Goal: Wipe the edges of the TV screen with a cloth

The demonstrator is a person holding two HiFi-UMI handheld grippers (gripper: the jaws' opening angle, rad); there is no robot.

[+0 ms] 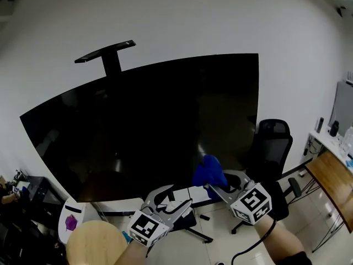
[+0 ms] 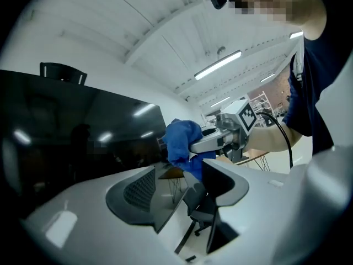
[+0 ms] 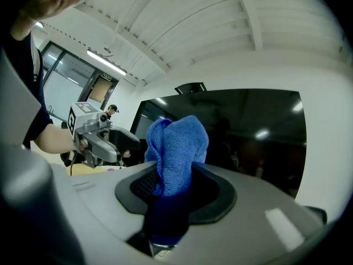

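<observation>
Head view: the TV fills the middle, a wide black screen against a white wall. Bare wall lies above its top edge and beyond its right edge. My right gripper is low on the screen's right part, just above the bottom edge, with the blue cloth bunched at its tip. I cannot tell whether the cloth touches the glass. My left gripper sits just below the bottom edge, near the right one but apart from it. A black chair stands beside the TV's lower right corner, and a round table is at the bottom left.

Left gripper view: my left gripper has its jaws apart with nothing between them. Only the chair and floor show through the gap. Ahead, the right gripper holds the cloth by the screen.

Right gripper view: my right gripper is clamped on the cloth, which stands up in a fold above the jaws. The TV spreads behind it. The left gripper is off to the left.
</observation>
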